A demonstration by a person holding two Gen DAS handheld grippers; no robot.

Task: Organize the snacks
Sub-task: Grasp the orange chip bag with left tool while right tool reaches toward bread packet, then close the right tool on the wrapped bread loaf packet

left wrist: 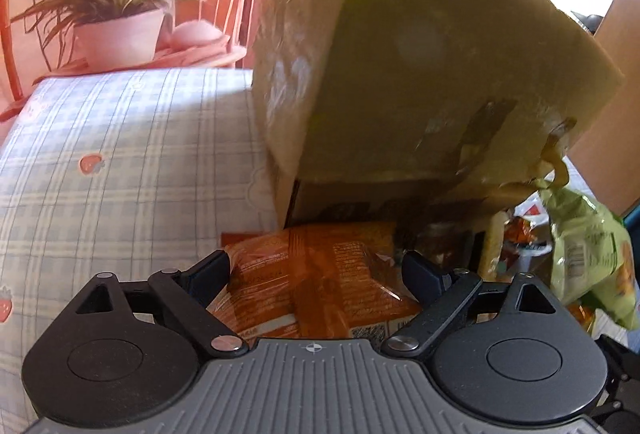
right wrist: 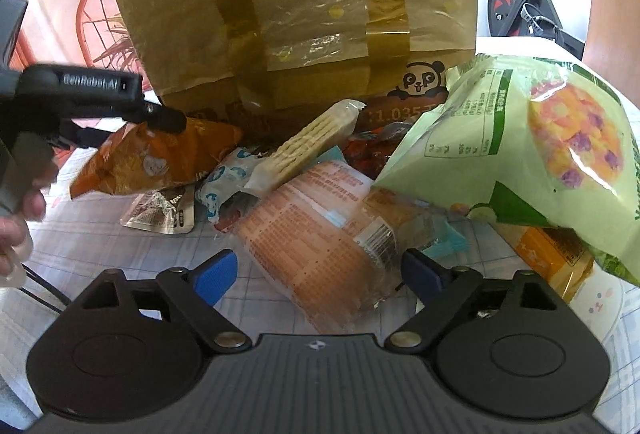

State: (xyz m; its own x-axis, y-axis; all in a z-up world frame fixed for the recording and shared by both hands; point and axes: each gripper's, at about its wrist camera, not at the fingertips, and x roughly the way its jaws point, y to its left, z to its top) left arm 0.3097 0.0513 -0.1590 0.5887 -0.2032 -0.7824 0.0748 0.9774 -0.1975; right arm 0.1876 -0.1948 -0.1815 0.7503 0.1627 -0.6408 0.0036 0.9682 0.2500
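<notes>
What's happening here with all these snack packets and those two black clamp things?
A person is sorting snacks on a checked tablecloth, holding a gripper in each hand. The left gripper is open around an orange packet beside a cardboard box, not yet squeezing it. The right gripper is open over a pink packet. A green bag leans on the pile. Nothing is lifted yet.

Each gripper is a ribbed grey body flanked by two round black discs, with black link arms on silver rivets. The left gripper (left wrist: 316, 270) carries dark navy fingers (left wrist: 420, 274); the right gripper (right wrist: 320, 274) has one bright blue finger (right wrist: 216, 276) and one navy. Seen from the right wrist, the left gripper's black arm bears white "GenRobot.AI" lettering (right wrist: 91, 81).
</notes>
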